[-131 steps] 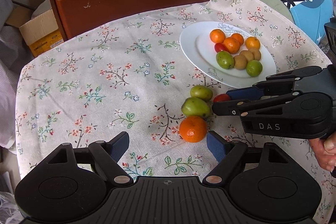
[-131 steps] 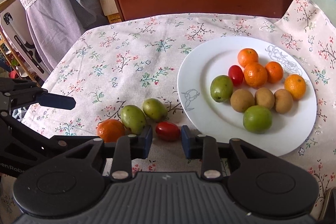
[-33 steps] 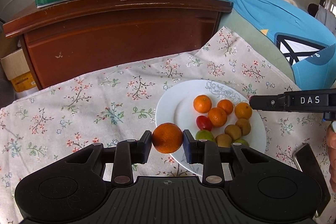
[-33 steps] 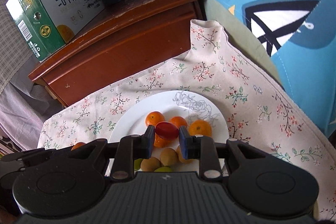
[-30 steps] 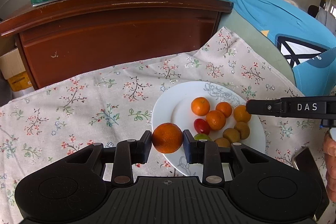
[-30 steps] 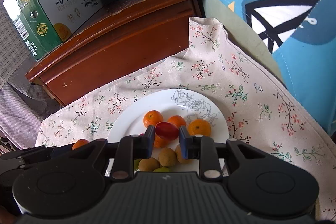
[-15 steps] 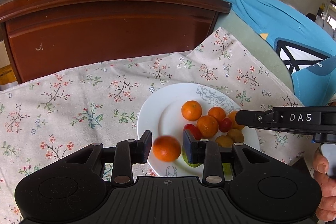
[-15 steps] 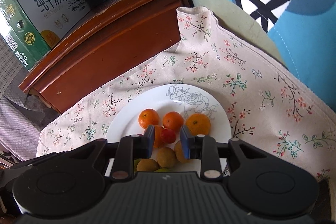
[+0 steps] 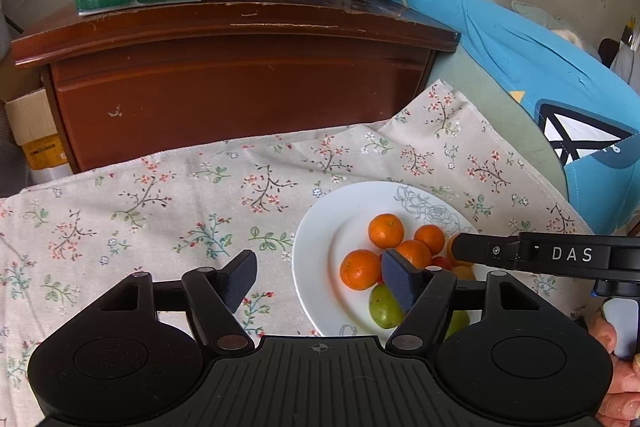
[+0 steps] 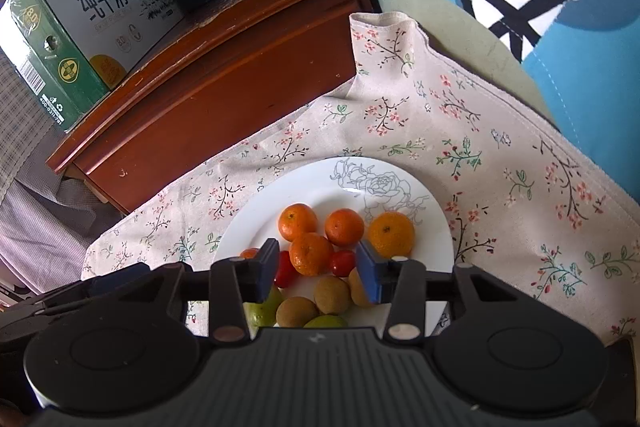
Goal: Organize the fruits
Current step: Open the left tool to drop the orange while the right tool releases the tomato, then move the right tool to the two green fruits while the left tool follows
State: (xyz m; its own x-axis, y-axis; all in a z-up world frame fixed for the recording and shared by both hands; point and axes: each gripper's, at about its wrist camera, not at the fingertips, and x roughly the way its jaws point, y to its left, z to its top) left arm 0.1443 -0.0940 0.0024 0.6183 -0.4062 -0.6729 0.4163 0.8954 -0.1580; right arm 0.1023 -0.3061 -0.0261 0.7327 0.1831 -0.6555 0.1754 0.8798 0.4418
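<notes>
both tools gape wide and empty, the left tool (image 9: 318, 281) and right tool (image 10: 316, 267) over the plate (image 10: 256, 219). beyond them, firm mandarins (image 10: 298, 217) suit a hold across the middle; cherry tomatoes (image 10: 342, 263) look slick, thin-skinned, easily crushed.

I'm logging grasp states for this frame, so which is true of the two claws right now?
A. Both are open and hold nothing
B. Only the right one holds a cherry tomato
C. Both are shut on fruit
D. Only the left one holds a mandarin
A: the left claw and the right claw both stand spread with nothing between the fingers, and the mandarins and cherry tomatoes lie on the white plate.
</notes>
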